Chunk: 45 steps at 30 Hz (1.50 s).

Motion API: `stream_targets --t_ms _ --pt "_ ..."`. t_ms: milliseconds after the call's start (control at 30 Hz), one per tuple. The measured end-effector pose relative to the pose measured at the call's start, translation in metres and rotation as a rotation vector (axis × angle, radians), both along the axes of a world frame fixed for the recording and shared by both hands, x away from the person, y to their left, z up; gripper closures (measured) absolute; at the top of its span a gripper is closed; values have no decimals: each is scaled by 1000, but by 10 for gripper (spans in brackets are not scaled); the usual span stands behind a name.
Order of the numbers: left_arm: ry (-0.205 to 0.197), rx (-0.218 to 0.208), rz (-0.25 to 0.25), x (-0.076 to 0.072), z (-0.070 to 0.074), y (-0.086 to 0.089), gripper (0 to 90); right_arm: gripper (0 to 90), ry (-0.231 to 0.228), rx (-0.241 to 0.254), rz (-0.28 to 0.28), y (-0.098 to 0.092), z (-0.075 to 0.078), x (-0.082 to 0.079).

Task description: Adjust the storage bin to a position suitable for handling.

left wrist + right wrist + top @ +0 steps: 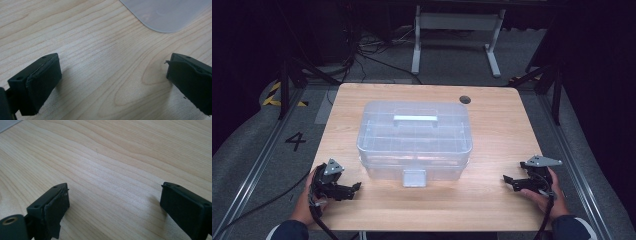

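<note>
We judge that nothing is started: the clear plastic box (414,137) stands closed in the middle of the wooden table (492,200), its front latch (414,177) down. Our left gripper (348,189) and right gripper (511,181) rest near the front corners, jaws wide apart, holding nothing. The box is smooth and translucent with rounded corners.

Black fingers (37,82) – dark sleeves (289,230).

A black "4" is marked on the floor (295,141).
</note>
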<state>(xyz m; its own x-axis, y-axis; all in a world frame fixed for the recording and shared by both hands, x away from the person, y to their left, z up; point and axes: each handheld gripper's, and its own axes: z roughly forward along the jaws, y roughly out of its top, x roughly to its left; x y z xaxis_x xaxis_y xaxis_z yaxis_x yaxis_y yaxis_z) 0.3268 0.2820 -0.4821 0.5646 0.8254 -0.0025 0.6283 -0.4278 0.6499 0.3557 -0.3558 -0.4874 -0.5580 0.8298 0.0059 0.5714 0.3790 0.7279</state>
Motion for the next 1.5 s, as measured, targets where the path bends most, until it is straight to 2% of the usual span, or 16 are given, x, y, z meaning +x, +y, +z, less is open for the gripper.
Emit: stream_targets --t_ms 233,433,633,767,800,833,1100,1500 --pt "-1 -9 28 -3 0 -2 4 89 0 0 -5 0 0 0" --pt "-2 -1 14 -2 0 -1 4 88 1 -1 -26 2 0 0" --pt "-2 -6 17 -2 0 -1 6 86 14 -6 -21 3 1 3" --pt "-6 -11 9 -1 -1 0 6 212 3 -7 8 4 4 0" --pt "-3 -7 0 -1 0 0 6 208 -6 -15 10 4 5 0" --pt "-1 -8 -3 -1 0 1 6 210 -14 3 13 4 7 -1" --pt "-12 -9 -10 -1 0 3 22 243 -53 44 45 9 24 -3" --pt "-11 -10 -36 2 0 6 24 286 -107 30 70 21 54 -4"
